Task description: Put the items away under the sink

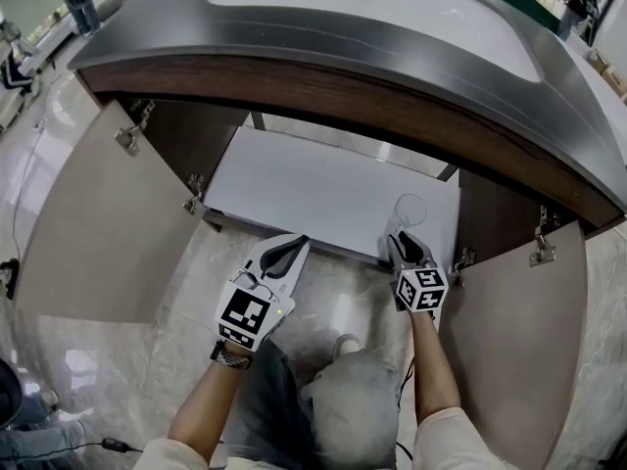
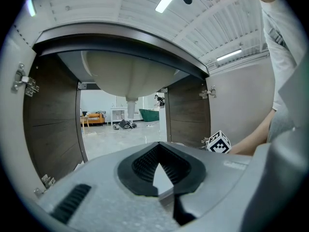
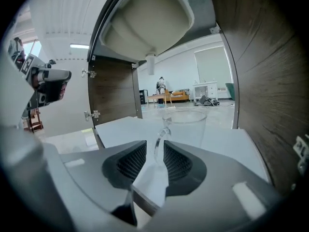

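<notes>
Now, in the head view the glass mug (image 1: 409,210) is seen upright on the white cabinet shelf (image 1: 294,179) under the sink, toward its right front. The right gripper (image 1: 405,250) is just before it, and the left gripper (image 1: 291,251) is at the shelf's front edge. In the left gripper view, the 2 jaws are met at their tips with nothing between them. In the right gripper view, the mug's handle (image 3: 158,144) is bracketed by jaws a little apart, with a sliver of shelf showing beside it, so no clamp is judged. A straight draw back along the handle's line is called for, so that the mug is neither tipped nor dragged toward the edge.
</notes>
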